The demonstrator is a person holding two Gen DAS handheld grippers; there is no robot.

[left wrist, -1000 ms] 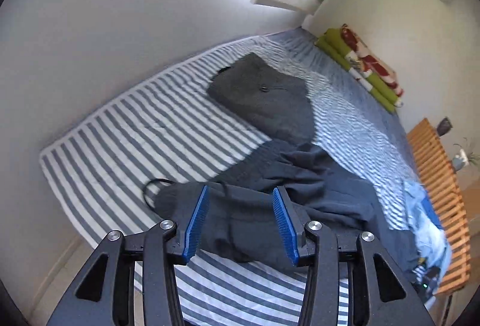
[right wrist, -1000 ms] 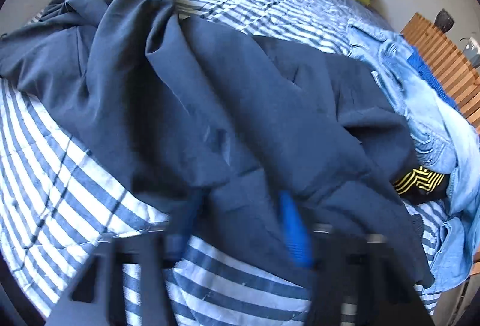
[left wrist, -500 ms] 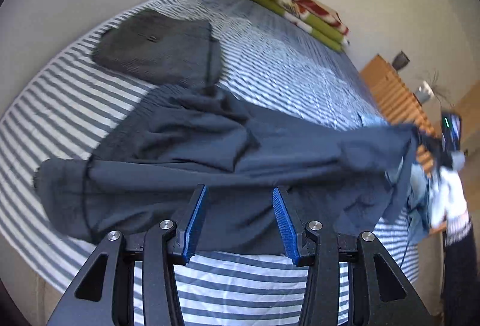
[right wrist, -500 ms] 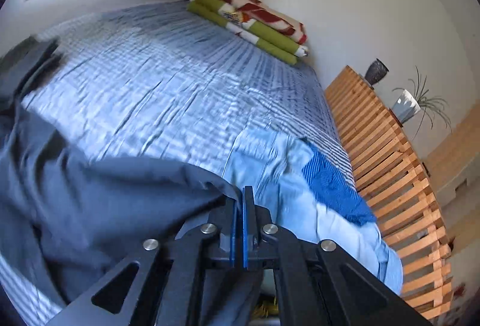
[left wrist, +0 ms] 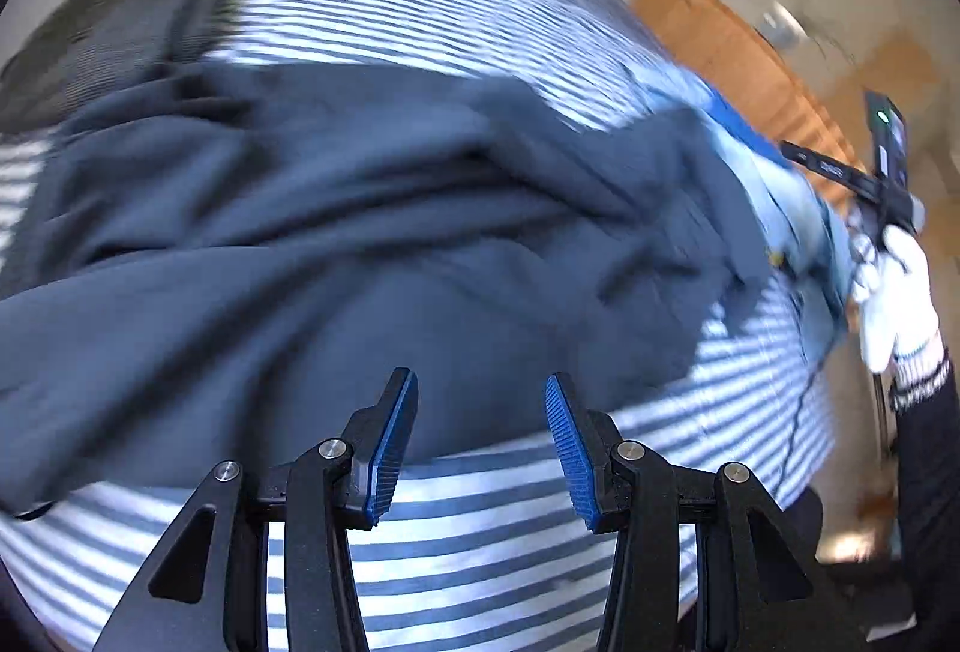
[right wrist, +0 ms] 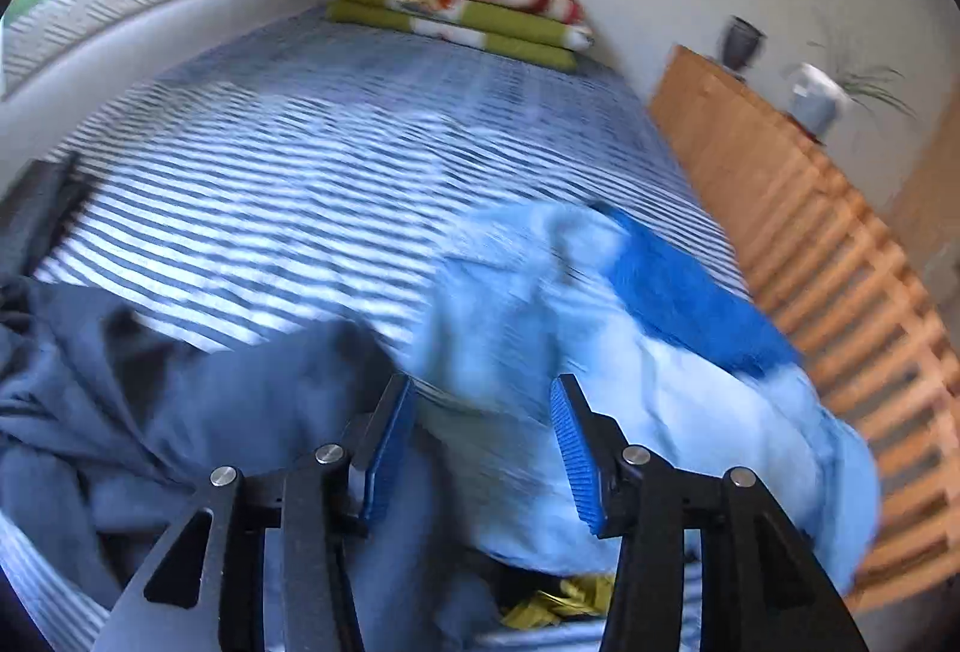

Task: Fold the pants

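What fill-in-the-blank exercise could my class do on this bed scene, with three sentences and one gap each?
1. The dark blue pants lie crumpled on a bed sheet patterned with ____.
2. The folded blanket at the far end of the bed is red, white and ____.
3. The right gripper has just been opening, and between its pads there is ____.

Missing words: stripes; green; nothing

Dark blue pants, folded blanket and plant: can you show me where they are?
Dark blue pants (left wrist: 360, 244), left wrist view: the crumpled middle of the cloth.
Folded blanket (right wrist: 462, 12), right wrist view: its green and red side, at the bed's far end.
Plant (right wrist: 864, 84), right wrist view: its thin leaves.
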